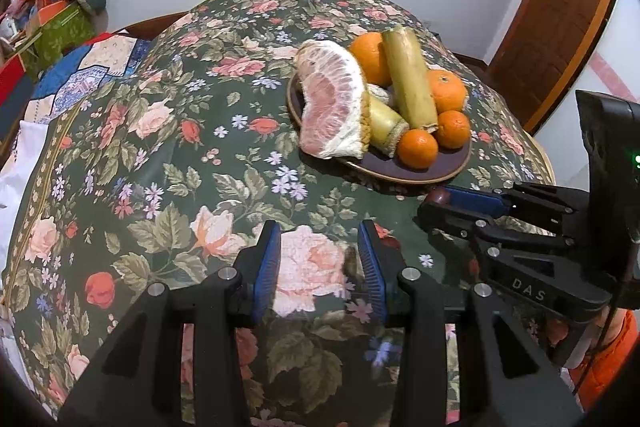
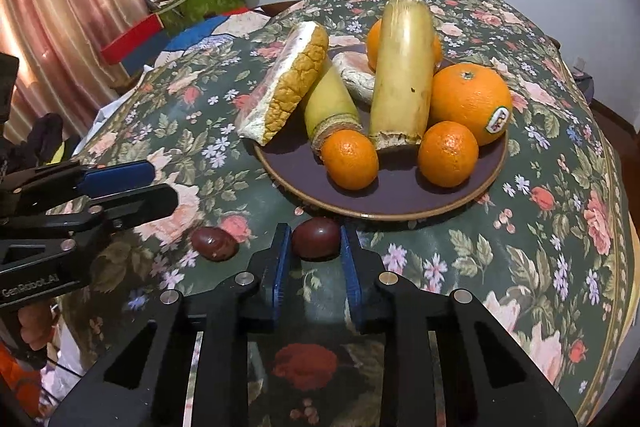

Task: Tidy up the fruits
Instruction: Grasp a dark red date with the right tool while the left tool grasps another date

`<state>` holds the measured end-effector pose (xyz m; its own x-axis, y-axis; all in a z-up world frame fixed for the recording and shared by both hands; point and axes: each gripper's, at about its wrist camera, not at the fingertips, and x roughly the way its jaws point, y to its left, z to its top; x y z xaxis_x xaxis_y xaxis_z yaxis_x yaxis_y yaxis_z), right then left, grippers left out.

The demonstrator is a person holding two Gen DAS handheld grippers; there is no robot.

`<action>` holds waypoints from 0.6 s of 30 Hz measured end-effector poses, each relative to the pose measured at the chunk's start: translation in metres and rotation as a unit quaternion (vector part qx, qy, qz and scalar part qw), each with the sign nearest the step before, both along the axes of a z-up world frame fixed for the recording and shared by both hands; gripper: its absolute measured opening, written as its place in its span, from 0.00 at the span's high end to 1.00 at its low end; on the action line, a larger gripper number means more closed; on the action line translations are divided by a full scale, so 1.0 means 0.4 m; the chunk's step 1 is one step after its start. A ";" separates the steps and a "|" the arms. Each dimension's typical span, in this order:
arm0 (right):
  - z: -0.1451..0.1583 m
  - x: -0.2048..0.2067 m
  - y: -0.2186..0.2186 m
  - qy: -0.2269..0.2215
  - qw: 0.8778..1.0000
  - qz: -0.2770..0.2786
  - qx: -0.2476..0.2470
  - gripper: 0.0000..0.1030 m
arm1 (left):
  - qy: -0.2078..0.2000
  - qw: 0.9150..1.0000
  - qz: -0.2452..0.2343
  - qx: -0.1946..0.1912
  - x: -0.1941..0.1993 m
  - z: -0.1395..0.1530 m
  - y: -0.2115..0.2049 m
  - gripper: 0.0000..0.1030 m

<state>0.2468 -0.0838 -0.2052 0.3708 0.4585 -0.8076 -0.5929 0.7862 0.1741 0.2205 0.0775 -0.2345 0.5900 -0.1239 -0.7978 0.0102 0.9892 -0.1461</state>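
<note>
The right gripper (image 2: pixel 315 259) stands open, its blue pads straddling a small dark-red glossy oval fruit (image 2: pixel 316 238) on the floral tablecloth (image 2: pixel 540 247), just at six o'clock of the purple round plate (image 2: pixel 384 195). A twin fruit (image 2: pixel 214 243) lies at nine o'clock of it. I'd squeeze gently and centred; it looks slippery. The left gripper (image 1: pixel 318 261) hangs open, empty.
</note>
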 end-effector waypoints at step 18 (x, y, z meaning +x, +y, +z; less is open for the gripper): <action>0.048 -0.044 -0.119 -0.021 0.999 -0.041 0.028 0.78 | 0.025 0.999 -0.039 0.000 0.012 -0.039 -0.107 0.66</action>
